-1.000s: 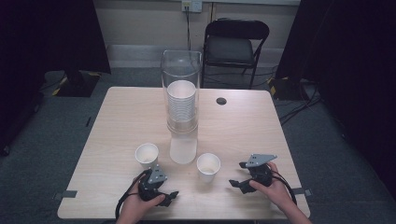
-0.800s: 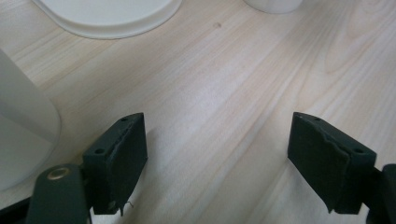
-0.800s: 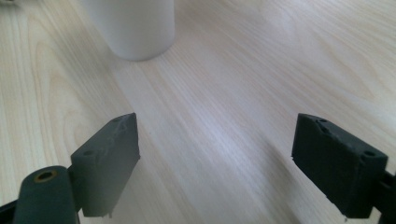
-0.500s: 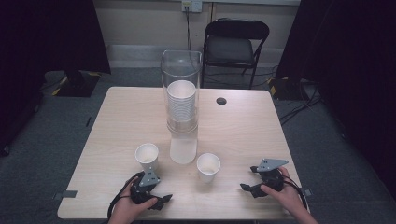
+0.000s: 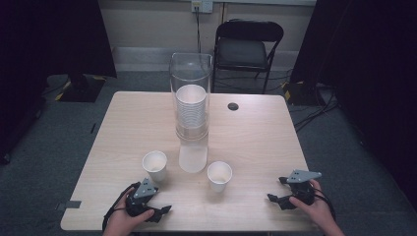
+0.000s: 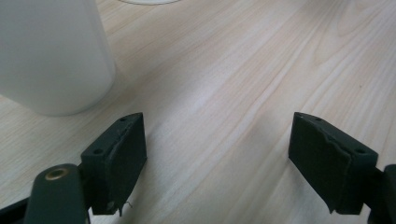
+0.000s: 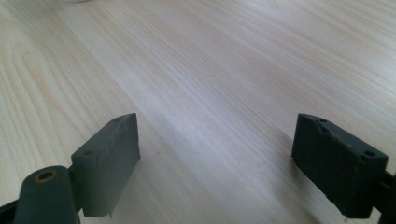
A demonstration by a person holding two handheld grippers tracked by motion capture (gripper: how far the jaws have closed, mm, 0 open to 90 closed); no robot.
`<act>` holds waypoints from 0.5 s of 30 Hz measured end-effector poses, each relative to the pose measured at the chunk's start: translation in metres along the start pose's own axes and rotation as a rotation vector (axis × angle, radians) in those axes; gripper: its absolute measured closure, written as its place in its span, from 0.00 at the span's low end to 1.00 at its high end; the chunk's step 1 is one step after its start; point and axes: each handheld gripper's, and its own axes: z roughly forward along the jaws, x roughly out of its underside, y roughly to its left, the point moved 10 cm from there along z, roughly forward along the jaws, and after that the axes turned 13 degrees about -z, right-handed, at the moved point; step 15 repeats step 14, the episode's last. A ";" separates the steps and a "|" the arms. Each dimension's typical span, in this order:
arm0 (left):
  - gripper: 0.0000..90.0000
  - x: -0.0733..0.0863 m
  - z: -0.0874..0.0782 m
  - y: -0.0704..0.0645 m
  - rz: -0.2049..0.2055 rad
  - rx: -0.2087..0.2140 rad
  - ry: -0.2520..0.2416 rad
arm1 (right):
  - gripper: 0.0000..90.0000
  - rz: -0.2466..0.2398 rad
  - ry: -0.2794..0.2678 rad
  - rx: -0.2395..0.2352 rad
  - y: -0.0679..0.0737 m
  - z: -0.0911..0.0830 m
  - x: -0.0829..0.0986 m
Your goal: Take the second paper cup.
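Paper cups stand on the table [image 5: 255, 137]: one white cup [image 5: 155, 165] at near left and a second white cup [image 5: 219, 175] nearer the middle, with a frosted base [image 5: 193, 156] between them carrying a clear tube [image 5: 191, 93] that holds a stack of cups [image 5: 191, 110]. A small dark disc [image 5: 233, 106] lies on the far right part of the table, and a black folding chair [image 5: 249, 49] stands beyond the far edge.

At the near left edge, the left hand [image 5: 120, 222] grips the left gripper [image 5: 162, 210] low over the table, forearm entering from the near side, its jaws turned toward the right. In the left gripper view those jaws stand wide apart with bare wood between them and nothing held; a white cup's wall [image 6: 51, 51] rises just beyond and outside the left jaw, apart from it.

At the near right edge, the right hand [image 5: 314, 206] holds the right gripper [image 5: 276, 191] low over the table, pointing left toward the middle cup, well apart from it. In the right gripper view its jaws are likewise spread wide, with bare tabletop between them.
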 end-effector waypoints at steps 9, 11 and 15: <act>0.21 0.003 -0.003 0.008 0.017 -0.012 -0.032 | 0.16 -0.013 -0.013 0.044 -0.007 -0.003 0.009; 0.19 0.004 -0.002 0.008 0.054 -0.015 -0.029 | 0.16 -0.016 -0.013 0.045 -0.007 -0.004 0.009; 0.17 0.004 -0.002 0.008 0.063 -0.015 -0.037 | 0.16 -0.015 -0.012 0.044 -0.007 -0.004 0.009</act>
